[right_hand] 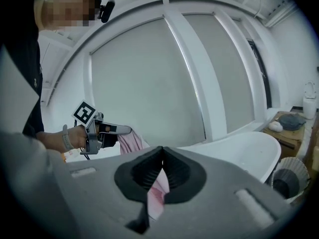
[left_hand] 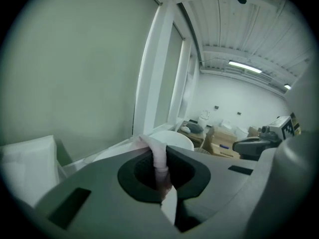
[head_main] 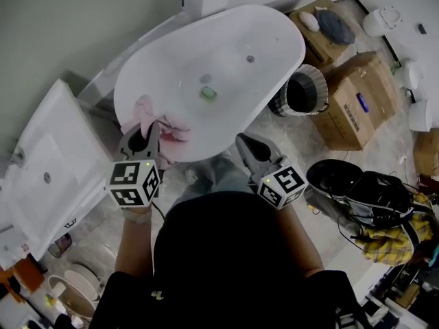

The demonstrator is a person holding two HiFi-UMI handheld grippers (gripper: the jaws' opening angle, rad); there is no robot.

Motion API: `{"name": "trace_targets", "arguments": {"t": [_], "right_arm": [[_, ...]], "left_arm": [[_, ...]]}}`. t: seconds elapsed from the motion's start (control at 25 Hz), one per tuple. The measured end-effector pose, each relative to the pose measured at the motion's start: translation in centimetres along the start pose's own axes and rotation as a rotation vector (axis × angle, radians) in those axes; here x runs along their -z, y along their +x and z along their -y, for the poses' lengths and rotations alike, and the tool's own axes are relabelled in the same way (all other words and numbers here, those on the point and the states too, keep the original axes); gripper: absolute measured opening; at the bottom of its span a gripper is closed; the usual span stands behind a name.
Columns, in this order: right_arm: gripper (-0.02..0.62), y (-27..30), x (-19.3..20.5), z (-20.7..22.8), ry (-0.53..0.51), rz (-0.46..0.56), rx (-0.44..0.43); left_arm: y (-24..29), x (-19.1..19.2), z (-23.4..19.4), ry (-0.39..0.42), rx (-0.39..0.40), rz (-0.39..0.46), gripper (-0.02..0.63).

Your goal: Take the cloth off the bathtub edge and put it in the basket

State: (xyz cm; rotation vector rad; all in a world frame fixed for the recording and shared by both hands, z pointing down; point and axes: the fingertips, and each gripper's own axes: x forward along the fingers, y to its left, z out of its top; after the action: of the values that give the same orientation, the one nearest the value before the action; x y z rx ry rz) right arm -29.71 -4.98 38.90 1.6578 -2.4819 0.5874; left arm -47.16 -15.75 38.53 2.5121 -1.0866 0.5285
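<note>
A pink cloth (head_main: 175, 130) lies bunched on the near left rim of the white bathtub (head_main: 226, 40). My left gripper (head_main: 152, 125) is shut on the cloth; in the left gripper view a fold of cloth (left_hand: 160, 163) is pinched between the jaws. The right gripper view shows the left gripper (right_hand: 124, 130) with the cloth (right_hand: 130, 142) hanging from it. My right gripper (head_main: 241, 140) is at the tub's near rim, to the right of the cloth and apart from it. Its fingertips meet (right_hand: 162, 149) with nothing between them; pink shows beyond the gap. The striped basket (head_main: 305, 91) stands on the floor right of the tub.
Cardboard boxes (head_main: 357, 98) stand beside and behind the basket. A white basin unit (head_main: 48, 170) lies left of the tub. A black bag (head_main: 343, 180) and cables are on the floor at right. A green drain piece (head_main: 208, 92) sits inside the tub.
</note>
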Motion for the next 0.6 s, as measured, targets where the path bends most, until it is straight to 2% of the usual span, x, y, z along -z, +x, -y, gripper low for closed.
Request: {"name": "trace_targets", "arguments": {"t": [0.32, 0.6], "right_arm": [[-0.003, -4.0, 0.4, 4.0, 0.027, 0.017, 0.106], [-0.003, -7.5, -0.9, 10.7, 0.055, 0.046, 0.152]], "left_arm": [[4.2, -0.1, 5.3, 0.031, 0.113, -0.029, 0.023], [8.8, -2.1, 11.7, 0.065, 0.166, -0.044, 0.023]]}}
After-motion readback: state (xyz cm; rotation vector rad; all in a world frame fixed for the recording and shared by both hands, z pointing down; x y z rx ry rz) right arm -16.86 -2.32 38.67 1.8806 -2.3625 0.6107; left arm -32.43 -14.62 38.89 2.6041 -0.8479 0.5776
